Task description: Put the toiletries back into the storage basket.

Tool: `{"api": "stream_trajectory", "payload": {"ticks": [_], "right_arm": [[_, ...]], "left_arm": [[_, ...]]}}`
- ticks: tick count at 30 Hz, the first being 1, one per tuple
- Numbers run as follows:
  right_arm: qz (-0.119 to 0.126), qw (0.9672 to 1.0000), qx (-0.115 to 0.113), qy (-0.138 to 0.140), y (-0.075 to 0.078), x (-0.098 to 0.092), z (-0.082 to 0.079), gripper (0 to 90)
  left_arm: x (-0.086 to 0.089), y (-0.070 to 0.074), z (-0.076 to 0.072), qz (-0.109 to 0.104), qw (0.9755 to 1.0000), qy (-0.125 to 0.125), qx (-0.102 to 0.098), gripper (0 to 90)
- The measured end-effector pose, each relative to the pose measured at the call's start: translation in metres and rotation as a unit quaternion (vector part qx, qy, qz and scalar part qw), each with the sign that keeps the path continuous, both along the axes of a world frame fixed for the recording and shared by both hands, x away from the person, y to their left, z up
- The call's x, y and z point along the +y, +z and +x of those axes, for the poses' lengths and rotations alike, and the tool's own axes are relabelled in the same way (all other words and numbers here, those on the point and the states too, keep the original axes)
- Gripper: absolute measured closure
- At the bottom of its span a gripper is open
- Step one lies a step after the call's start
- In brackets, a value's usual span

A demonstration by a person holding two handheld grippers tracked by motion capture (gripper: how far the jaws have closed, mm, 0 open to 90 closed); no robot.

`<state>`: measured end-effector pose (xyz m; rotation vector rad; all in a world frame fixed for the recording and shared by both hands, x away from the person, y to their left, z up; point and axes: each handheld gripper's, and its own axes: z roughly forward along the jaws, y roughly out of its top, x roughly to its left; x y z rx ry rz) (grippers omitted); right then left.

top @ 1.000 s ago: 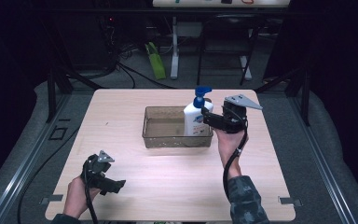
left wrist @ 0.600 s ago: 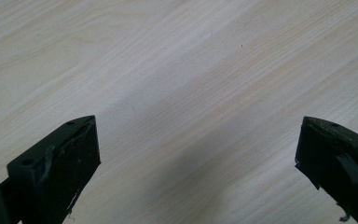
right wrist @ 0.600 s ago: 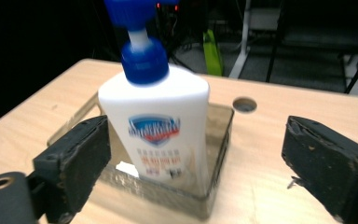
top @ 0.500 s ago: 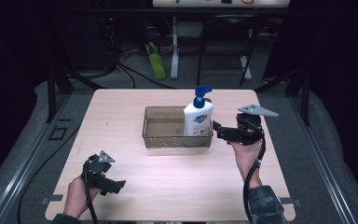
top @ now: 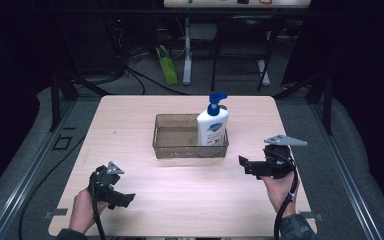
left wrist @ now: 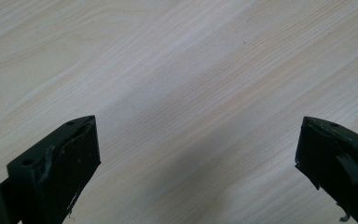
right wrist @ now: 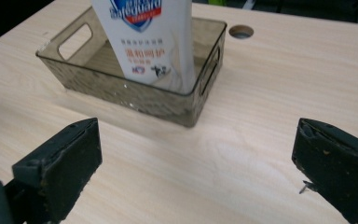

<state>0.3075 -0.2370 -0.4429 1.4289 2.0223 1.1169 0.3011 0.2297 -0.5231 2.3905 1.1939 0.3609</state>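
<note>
A white soap bottle (top: 212, 127) with a blue pump stands upright in the right end of a smoky clear plastic basket (top: 180, 150) at mid table. My right gripper (top: 243, 164) hovers near the table's right front, apart from the basket, jaws pointing left. Its jaws have just been opening and stand open with nothing between them. In the right gripper view the bottle (right wrist: 144, 42) and basket (right wrist: 121, 95) lie ahead of the gripper (right wrist: 196, 163). My left gripper (top: 127, 198) rests at the front left, open over bare wood (left wrist: 198, 158).
The light wooden table (top: 130, 120) has a round cable hole (right wrist: 241, 31) beyond the basket. Dark floor, cables and table legs lie past the far edge. A rail runs along each side of the table.
My right gripper has drawn away from the bottle, moving right, lower and toward the near edge, with its jaws spreading. The bottle stays standing in the basket. The left gripper has not moved.
</note>
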Motion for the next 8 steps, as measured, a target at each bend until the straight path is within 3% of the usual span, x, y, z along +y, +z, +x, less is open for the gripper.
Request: {"api": "stream_trajectory", "payload": {"ticks": [8], "right_arm": [[-0.008, 0.9987, 0.049, 0.007, -0.032, -0.016, -0.015, 0.0]], "left_arm": [[-0.001, -0.001, 0.001, 0.007, 1.0, -0.004, 0.002, 0.0]]}}
